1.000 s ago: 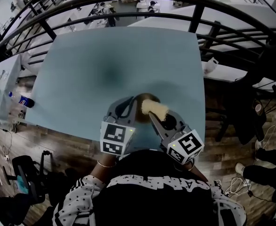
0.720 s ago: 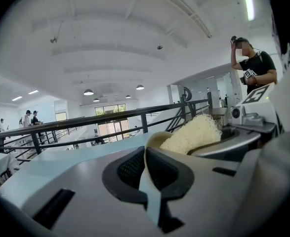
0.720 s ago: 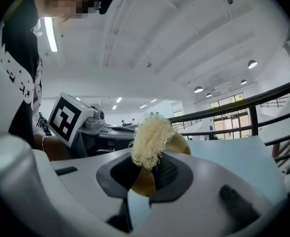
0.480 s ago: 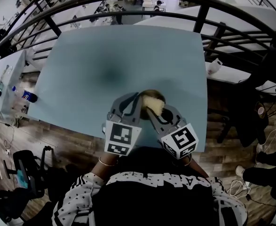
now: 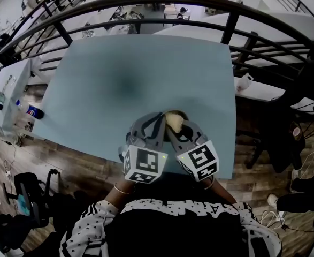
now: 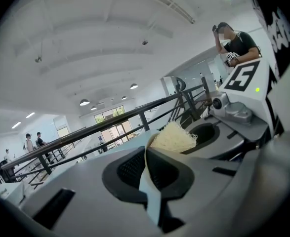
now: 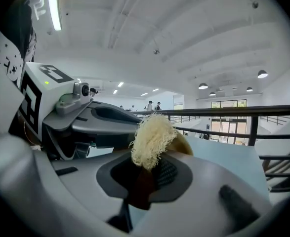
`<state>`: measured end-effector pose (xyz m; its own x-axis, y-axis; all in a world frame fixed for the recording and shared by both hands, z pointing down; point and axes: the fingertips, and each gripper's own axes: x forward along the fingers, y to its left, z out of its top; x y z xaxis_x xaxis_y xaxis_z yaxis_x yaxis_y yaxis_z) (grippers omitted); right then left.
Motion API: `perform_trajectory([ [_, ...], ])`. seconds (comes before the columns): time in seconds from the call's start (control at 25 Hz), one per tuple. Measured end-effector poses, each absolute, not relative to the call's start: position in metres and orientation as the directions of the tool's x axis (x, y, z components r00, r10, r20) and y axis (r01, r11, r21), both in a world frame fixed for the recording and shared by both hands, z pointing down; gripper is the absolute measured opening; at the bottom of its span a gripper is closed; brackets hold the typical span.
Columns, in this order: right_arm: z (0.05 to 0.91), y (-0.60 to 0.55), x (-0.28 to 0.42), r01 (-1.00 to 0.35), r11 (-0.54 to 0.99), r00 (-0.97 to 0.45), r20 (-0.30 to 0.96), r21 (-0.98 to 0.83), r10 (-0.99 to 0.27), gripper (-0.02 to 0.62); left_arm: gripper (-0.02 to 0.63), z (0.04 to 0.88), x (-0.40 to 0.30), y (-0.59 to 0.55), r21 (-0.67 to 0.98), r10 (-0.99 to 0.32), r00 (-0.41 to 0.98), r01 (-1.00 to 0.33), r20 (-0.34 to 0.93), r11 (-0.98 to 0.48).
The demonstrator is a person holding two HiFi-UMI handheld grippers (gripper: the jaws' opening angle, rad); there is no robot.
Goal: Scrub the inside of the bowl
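I am holding both claws close together over the near edge of the pale blue desk (image 5: pixel 119 79), right in front of my body. The left claw (image 6: pixel 145 154) is pinching almost fully shut on the thin wall of the bowl (image 6: pixel 148 191), which is running edge-on between its pads in the left gripper view. The right claw (image 7: pixel 147 174) is closing on a pale yellow fibrous scrubber (image 7: pixel 152 139), whose frayed strands are bunching up above the pads. From the head view the scrubber is sitting at the brownish bowl's opening, between the two claw tips, and in the right gripper view the bowl's tan rim is showing just behind it. I cannot tell whether the bowl is resting on the desk or hanging just above it. A dark metal railing (image 5: pixel 146 4) is curving round the far side of the desk.
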<state>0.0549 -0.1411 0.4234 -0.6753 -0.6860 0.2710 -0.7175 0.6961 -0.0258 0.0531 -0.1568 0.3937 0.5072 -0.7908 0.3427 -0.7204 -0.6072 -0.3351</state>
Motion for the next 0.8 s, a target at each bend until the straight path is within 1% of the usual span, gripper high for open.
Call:
perform_trajectory([
  [0.32, 0.428, -0.150, 0.065, -0.747, 0.655, -0.660, 0.250, -0.114, -0.708, 0.057, 0.023, 0.394, 0.054, -0.156, -0.384, -0.793, 0.503, -0.695, 0.344, -0.608],
  [0.8, 0.437, -0.152, 0.067, -0.762, 0.644, -0.634, 0.282, -0.068, -0.720, 0.057, 0.023, 0.400, 0.050, -0.155, -0.362, -0.786, 0.506, -0.701, 0.355, -0.615],
])
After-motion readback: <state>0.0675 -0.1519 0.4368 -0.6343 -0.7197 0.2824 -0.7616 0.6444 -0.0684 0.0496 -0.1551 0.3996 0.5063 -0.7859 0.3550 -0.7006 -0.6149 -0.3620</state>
